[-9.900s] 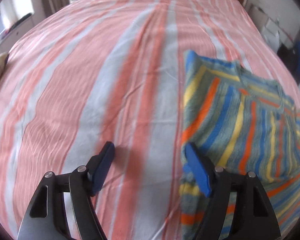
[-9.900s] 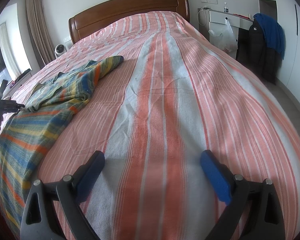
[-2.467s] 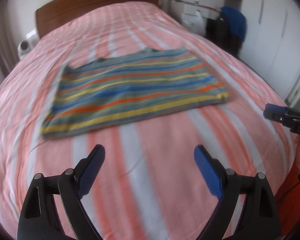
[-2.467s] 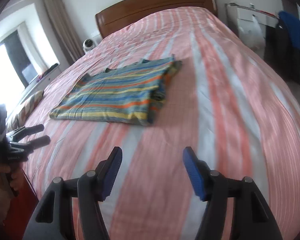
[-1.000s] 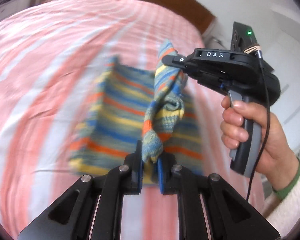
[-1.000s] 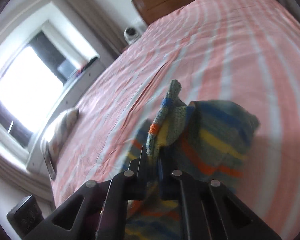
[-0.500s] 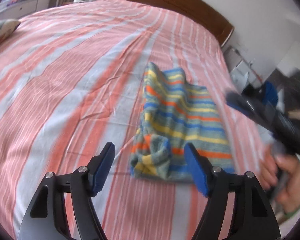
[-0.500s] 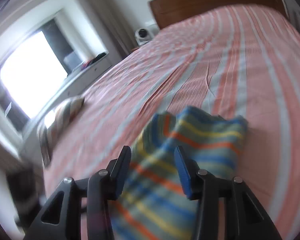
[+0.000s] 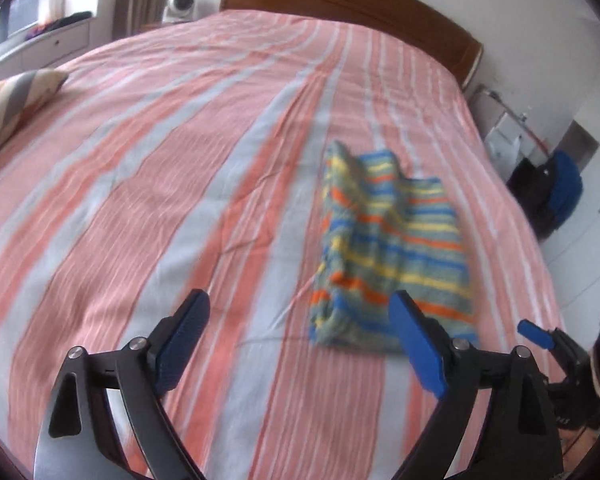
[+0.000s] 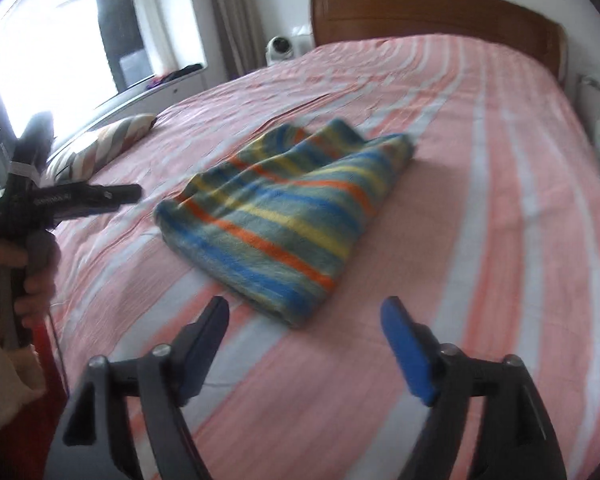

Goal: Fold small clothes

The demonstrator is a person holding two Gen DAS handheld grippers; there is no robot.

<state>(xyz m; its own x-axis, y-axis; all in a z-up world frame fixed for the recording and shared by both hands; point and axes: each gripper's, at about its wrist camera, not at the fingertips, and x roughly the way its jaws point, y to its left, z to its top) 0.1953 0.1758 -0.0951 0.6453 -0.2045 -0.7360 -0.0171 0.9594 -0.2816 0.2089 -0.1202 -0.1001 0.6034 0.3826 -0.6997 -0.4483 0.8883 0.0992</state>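
Striped garment (image 10: 284, 216) is lying folded on the bed (image 10: 480, 240), just ahead of both pairs of jaws and touching neither. Left gripper (image 9: 300, 344) is hovering with jaws spread wide, gripping nothing; right gripper (image 10: 306, 344) is hovering likewise, wide and empty-handed. I am guessing the far edge, which is humping up loosely, could slump and spoil the fold if either gripper is nudging it carelessly.

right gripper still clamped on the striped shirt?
No, the right gripper is open and empty, short of the folded striped shirt on the bed.
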